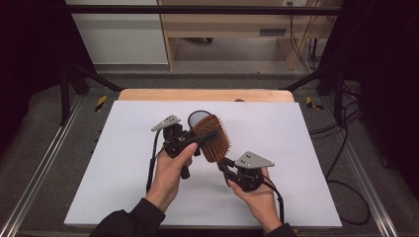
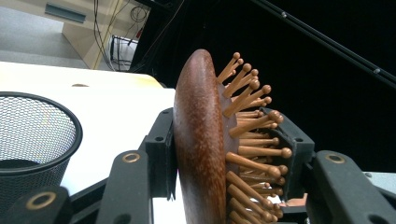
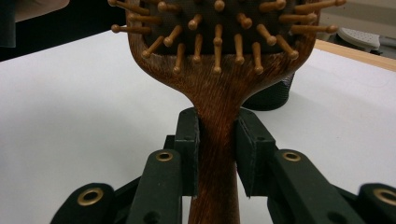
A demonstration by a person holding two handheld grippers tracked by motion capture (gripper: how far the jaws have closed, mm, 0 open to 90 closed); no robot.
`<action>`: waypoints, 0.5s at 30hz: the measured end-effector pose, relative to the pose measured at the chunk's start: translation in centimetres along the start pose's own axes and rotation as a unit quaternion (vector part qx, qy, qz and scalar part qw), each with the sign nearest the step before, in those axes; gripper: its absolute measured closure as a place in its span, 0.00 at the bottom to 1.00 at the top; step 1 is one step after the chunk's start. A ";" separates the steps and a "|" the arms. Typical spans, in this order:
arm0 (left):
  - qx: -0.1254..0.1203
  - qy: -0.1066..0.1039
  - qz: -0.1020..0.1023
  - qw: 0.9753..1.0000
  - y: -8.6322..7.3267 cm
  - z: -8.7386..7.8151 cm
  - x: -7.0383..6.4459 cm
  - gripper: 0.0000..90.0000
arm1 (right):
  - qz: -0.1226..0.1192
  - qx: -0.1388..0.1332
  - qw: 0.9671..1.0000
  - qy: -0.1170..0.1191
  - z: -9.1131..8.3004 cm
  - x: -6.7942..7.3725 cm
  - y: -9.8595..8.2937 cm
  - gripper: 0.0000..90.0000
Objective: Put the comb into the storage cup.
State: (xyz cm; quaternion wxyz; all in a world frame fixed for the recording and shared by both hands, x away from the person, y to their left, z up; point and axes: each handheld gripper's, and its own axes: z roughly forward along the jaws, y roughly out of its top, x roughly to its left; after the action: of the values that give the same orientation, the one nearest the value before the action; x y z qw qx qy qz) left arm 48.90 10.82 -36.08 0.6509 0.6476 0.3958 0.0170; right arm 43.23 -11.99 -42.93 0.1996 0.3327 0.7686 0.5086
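Writing: no brand, label or readable text can be made out on the things in the frames.
Surface: a white worktop point(image 1: 123, 187) is seen in the middle of the high view, with a wooden edge along its top side.
Room: grey floor, black frame bars, pale wooden furniture point(image 1: 222, 24) and cables are seen in the upper part of the frame.
Hairbrush: the wooden hairbrush point(image 1: 213, 138) is held above the worktop, near the centre of the high view, with its pins turned up and right.
Left gripper: the fingers of the left gripper point(image 2: 229, 154) are clamped on the brush head, one on the smooth back, one among the pins.
Right gripper: the fingers of the right gripper point(image 3: 217, 154) are closed on the brush handle from both sides.
Mesh cup: a black mesh cup point(image 1: 198, 118) is standing just behind the brush head.
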 end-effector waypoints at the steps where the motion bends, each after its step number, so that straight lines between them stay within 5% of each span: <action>1: 0.000 -0.001 -0.002 1.000 0.0 0.0 0.0 0.57 | 0.001 0.001 1.000 0.001 0.0 0.0 0.0 0.80; 5: 0.002 0.003 0.002 1.000 -0.1 0.3 0.1 0.57 | 0.007 -0.001 1.000 0.006 0.0 -0.3 -0.1 0.78; 15: -0.003 0.011 0.001 1.000 -0.1 0.6 0.5 0.57 | 0.027 -0.011 1.000 0.000 -0.7 -0.6 -0.2 0.53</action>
State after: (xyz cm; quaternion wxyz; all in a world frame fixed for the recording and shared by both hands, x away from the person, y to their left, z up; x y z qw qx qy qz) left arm 49.47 10.54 -36.50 0.6484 0.6457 0.4026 0.0257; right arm 43.13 -12.99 -42.85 0.1891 0.3509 0.7536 0.5227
